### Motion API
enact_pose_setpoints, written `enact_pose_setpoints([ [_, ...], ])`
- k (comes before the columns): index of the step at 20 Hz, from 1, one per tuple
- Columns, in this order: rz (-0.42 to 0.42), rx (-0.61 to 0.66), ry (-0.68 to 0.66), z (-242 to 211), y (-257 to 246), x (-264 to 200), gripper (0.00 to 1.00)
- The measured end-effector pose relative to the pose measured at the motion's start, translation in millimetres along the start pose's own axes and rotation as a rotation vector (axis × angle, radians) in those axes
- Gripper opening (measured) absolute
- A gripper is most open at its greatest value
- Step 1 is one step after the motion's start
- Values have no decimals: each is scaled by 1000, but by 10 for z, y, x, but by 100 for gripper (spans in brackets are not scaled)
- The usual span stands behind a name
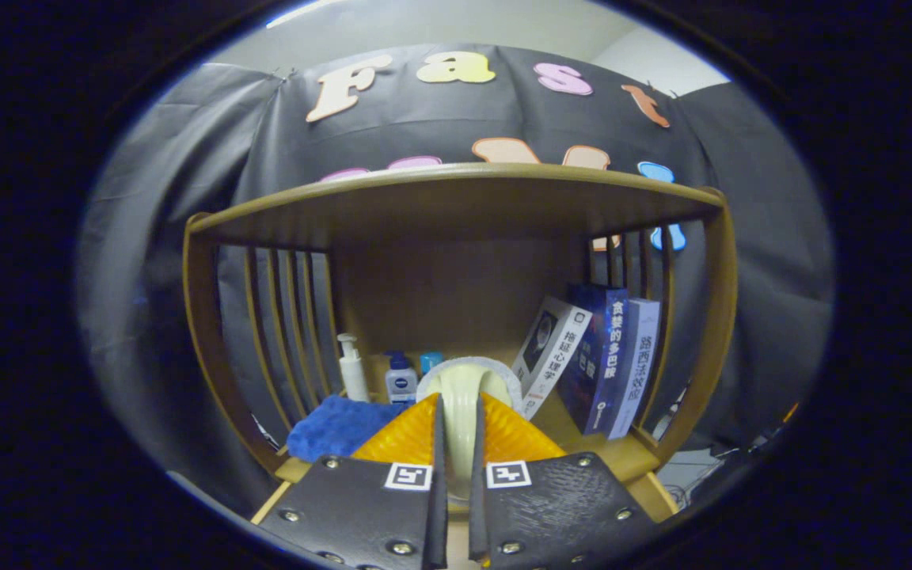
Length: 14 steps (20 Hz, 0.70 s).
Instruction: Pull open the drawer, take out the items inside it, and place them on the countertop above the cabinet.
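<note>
Jaws: the gripper (456, 475) is closing its two fingers nearly together on the pale cream rounded object with a white rim (462, 396), which is standing upright in the narrow gap between them; both fingers appear to be pressing on it, so it is reading as a firm pinch.
Held item: what the cream object is I cannot tell; it is probably one of the drawer's things being carried toward the top of the cabinet.
Why held so: the pinch is low on the object, likely so that it is staying upright for setting down.
Desk: the wooden desk surface (622, 453) is lying just beyond the fingers, under the curved wooden shelf frame with slatted sides (456, 186); this is where the items belong.
Already there, left: a folded blue fluffy cloth (337, 426) is lying near, and behind it a white pump bottle (352, 368) and a small blue-capped lotion bottle (400, 378) are standing against the far left corner.
Already there, right: three upright books (594, 360) are leaning together against the right slats, keeping the middle free.
Orange piece: a ribbed orange part (404, 439) is spreading on both sides of the fingers; whether it belongs to the gripper or the scene I cannot tell.
Next move, as a judgement: the free middle strip between cloth and books is looking the safest landing spot.
Risk: the cloth and the leaning books are sitting close on either side, so a wide release could nudge them.
</note>
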<state>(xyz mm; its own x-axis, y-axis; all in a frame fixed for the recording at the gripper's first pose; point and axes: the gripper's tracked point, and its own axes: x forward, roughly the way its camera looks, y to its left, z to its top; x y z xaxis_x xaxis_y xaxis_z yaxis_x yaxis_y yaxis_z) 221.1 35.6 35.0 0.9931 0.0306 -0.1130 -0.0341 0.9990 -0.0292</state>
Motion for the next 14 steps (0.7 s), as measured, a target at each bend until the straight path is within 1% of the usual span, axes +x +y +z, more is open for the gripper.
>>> enact_pose_setpoints([
  [1, -4, 6, 20, -22, -11, 135, 11],
  [3, -33, -1, 98, -243, -82, 400, 11],
  [5, -25, 9, 192, -597, -44, 593, 11],
  [6, -34, 14, 232, -781, -74, 652, 11],
  [9, -41, 68, 333, -1357, -109, 883, 11],
  [10, -27, 86, 328, -1414, -101, 952, 11],
  [12, -26, 122, 323, -1490, -125, 1182, 11],
  [13, -21, 142, 365, -1593, -112, 1251, 11],
  [14, -22, 163, 360, -1606, -133, 1313, 11],
])
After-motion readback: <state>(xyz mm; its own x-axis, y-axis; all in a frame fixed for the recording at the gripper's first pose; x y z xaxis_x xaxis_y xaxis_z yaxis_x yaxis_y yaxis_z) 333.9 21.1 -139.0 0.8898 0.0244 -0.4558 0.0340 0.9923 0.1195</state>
